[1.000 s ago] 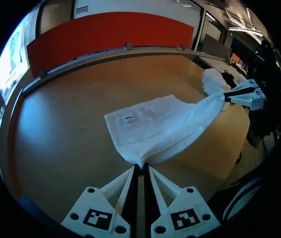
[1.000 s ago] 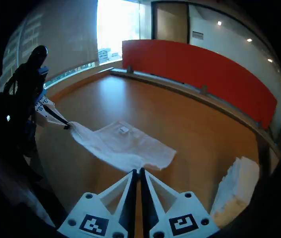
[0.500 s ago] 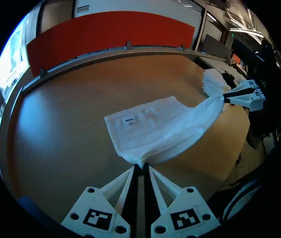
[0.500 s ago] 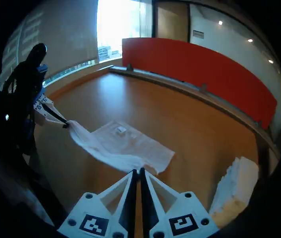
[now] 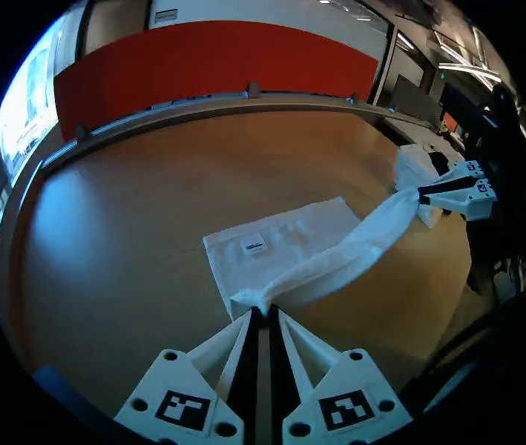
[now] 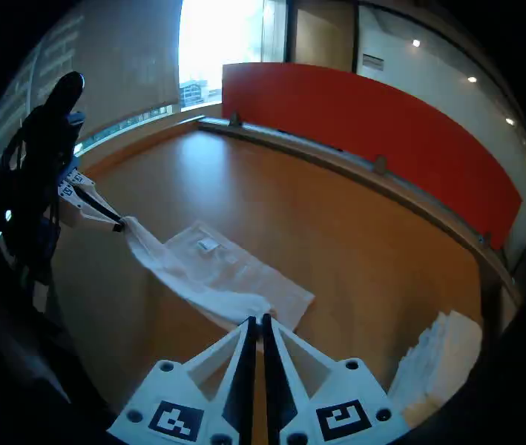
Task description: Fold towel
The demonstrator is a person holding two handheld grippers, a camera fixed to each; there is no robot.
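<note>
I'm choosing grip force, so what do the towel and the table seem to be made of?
The towel looks like soft white cloth, probably cotton terry: matte, it sags and creases where it is lifted. The table looks like wood or wood-look laminate, I cannot tell which: warm brown, smooth, with a soft sheen of reflected light.
</note>
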